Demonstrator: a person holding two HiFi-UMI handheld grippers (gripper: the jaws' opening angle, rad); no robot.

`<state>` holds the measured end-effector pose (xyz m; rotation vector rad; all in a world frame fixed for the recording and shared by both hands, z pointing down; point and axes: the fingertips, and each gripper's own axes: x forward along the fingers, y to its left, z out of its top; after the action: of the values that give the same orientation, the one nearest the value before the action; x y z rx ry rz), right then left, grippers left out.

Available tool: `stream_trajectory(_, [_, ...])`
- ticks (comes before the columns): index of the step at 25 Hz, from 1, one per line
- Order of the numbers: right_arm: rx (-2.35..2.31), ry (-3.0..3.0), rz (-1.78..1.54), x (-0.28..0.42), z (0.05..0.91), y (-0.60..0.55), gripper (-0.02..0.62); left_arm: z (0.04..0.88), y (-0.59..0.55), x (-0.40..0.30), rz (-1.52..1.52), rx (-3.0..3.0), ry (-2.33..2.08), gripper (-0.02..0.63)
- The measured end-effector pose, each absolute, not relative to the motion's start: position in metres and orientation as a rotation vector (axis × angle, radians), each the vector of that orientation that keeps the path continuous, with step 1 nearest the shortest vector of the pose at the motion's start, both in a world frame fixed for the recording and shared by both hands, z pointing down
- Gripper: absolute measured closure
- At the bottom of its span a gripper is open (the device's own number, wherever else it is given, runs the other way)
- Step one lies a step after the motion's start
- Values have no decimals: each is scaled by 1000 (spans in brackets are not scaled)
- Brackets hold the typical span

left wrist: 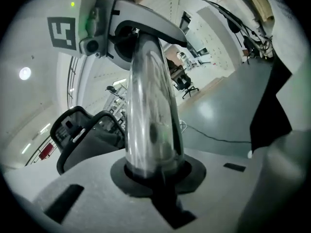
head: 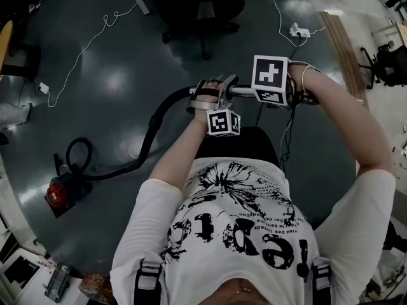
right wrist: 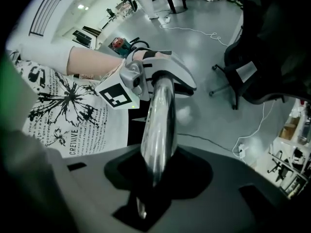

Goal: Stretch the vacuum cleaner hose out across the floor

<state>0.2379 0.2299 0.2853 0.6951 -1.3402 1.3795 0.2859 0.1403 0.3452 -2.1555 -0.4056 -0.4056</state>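
- Left gripper: the jaws are clamped on a shiny metal tube. The left gripper view shows the tube rising straight out from between the closed jaws.
- Right gripper: the jaws are clamped on the same tube, just beside the left gripper. The right gripper view shows the tube seated in the jaws, with the left gripper gripping it further along.
- Tube: it is held off the floor, in front of the person's chest, and lies roughly level across the head view.
- Hose: it is black and joined to the tube's end on the left-gripper side. It arcs down to the floor and runs to the vacuum cleaner at lower left. The run is curved, not straight, with a loop close to the cleaner.
- Vacuum cleaner: it has a red and black body and rests on the dark floor, well apart from both grippers.
- Surroundings: an office chair stands beyond the grippers. A white cable trails over the floor at upper left.
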Motion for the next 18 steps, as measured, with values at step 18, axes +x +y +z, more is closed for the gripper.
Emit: stream_trajectory(18, [699, -1166, -147, 387, 256, 335, 396, 375, 332, 362, -1124, -2257, -1080, 568])
